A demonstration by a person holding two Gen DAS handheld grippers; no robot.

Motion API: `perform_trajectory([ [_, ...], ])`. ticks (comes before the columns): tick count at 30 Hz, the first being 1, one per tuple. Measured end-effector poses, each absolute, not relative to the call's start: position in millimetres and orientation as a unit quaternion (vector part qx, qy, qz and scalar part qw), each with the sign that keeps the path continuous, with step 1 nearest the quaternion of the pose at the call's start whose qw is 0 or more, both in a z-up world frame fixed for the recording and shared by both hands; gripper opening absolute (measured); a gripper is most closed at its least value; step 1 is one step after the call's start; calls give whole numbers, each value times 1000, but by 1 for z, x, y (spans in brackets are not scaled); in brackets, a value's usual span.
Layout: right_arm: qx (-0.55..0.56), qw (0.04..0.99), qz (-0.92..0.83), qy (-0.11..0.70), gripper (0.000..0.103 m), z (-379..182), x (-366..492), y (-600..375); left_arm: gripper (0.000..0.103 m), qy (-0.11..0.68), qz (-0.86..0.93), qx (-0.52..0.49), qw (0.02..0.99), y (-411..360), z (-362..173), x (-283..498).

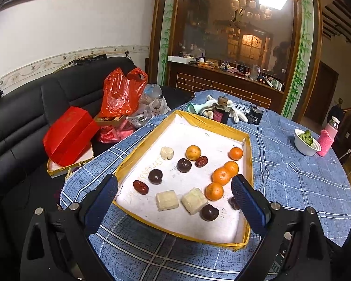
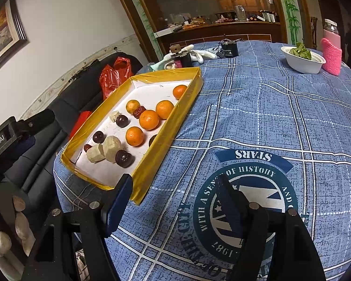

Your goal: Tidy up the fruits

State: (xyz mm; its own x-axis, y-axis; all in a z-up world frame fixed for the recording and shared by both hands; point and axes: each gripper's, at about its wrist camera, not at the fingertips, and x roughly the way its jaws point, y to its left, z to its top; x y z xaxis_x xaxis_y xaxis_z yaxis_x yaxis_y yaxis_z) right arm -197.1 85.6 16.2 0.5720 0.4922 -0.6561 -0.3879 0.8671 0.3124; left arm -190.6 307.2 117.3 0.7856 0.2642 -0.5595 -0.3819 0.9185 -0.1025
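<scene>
**A:** What's the biggest thing in front of you?

**B:** The table, under a blue checked cloth with a round "STARS" emblem printed on it. To its left is a black sofa with a red bag and a red box on it.

**A:** And the fruit?

**B:** All in the tray, a shallow white one with a yellow rim, lying on the cloth at the table's left side. Five oranges sit mostly along its right wall; three of them are touching in a row. Four dark round fruits are scattered through the middle and near end, one half hidden behind my left finger. Three pale blocks lie there too, two side by side near me, one further back. Two red dates complete it, one near the left wall, one touching the far-left orange.

**A:** Your grippers?

**B:** My left gripper hangs over the near end of the tray, jaws spread wide, nothing between the pads. My right gripper is off to the tray's right, over bare cloth and the emblem, jaws also apart and empty; its left finger overlaps the tray's near corner in my view.

**A:** Anything else on the table?

**B:** Far side: a white bowl of greens, a pink bottle beside it, white gloves, and a small dark jar.
</scene>
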Motion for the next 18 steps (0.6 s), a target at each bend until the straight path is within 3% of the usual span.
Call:
perform_trajectory([
  [18, 61, 886, 251, 384, 78, 15, -198, 85, 97, 268, 198, -89, 939, 308, 114, -189],
])
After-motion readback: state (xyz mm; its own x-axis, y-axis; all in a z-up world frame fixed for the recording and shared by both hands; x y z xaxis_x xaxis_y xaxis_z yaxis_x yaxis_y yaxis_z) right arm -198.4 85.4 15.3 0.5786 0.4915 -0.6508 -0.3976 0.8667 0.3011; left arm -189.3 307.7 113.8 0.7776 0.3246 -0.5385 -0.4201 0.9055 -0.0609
